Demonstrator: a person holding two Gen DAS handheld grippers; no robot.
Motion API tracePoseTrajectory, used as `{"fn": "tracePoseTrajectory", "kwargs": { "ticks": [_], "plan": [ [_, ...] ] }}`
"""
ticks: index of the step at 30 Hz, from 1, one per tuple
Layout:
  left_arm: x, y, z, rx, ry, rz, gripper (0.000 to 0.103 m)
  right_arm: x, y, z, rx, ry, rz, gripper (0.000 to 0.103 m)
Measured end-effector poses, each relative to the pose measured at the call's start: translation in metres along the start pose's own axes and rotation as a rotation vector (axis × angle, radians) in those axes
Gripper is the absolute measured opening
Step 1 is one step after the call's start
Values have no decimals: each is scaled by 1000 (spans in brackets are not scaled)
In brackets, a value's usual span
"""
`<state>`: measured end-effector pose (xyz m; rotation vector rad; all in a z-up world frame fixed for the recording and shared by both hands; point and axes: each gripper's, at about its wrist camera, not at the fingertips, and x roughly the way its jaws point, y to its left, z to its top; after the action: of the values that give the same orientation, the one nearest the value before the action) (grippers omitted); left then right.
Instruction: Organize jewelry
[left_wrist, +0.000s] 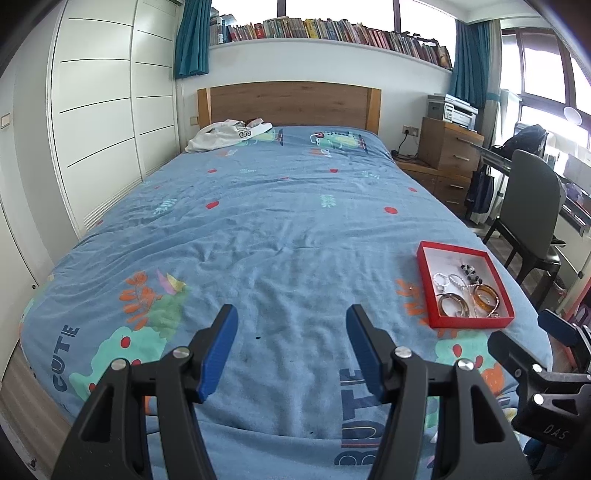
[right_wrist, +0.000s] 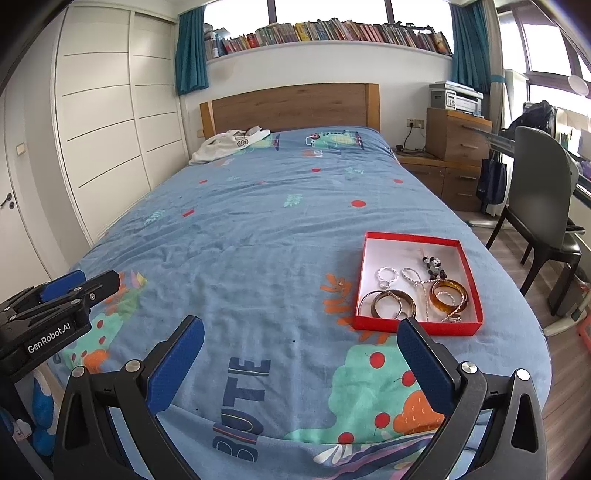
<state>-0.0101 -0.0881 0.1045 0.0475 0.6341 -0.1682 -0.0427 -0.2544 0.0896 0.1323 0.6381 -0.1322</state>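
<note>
Jewelry (right_wrist: 417, 291) is lying tangled in the box (right_wrist: 413, 326); your spread, empty jaws are risking snagging chains or tipping it.

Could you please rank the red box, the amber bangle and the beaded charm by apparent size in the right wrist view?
1. Red box, by far the largest.
2. Amber bangle, inside the box near its front right.
3. Beaded charm, the smallest, farther back in the box, so distance may shrink it slightly.
</note>
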Motion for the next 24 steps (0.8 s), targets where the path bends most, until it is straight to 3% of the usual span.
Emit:
{"fn": "tracePoseTrajectory", "kwargs": {
  "ticks": [24],
  "plan": [
    [9, 2, -12, 6, 53, -15, 59, 12, -10, -12, 33, 55, -16, 102]
  ]
}}
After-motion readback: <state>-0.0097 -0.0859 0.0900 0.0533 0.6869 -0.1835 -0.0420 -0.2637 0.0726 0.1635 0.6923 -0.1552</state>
